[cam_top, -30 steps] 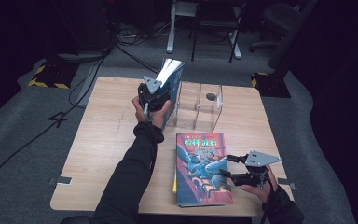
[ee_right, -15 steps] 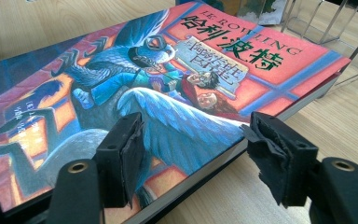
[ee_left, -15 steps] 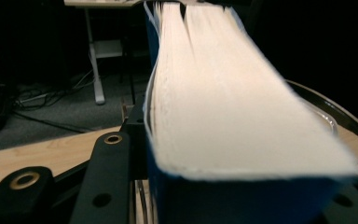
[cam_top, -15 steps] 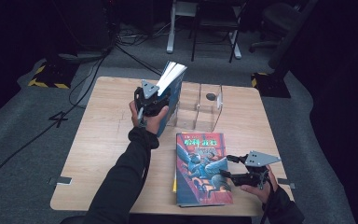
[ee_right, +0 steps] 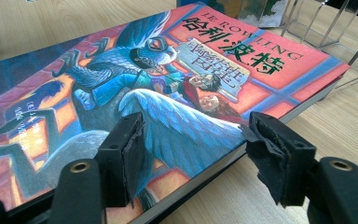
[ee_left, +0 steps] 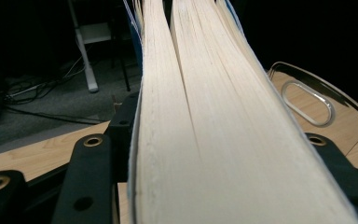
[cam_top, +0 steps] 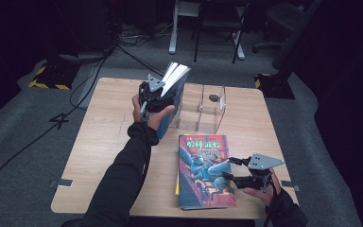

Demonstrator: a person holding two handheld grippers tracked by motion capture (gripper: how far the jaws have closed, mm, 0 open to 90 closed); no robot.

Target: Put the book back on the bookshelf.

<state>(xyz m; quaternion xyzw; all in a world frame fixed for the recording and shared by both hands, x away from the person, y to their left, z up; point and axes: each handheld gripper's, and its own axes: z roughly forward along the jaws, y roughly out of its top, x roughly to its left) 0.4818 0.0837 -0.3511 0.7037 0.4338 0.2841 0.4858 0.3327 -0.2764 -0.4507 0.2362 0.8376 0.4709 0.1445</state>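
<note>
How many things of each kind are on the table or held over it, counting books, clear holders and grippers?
Books: 3, a blue book standing in the left gripper, a red and blue book lying flat, a yellow one under it
Clear holder: 1
Grippers: 2, with the right gripper
Total: 6

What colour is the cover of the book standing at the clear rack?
Blue, with cream page edges; the book shows it best in the high view.
</note>
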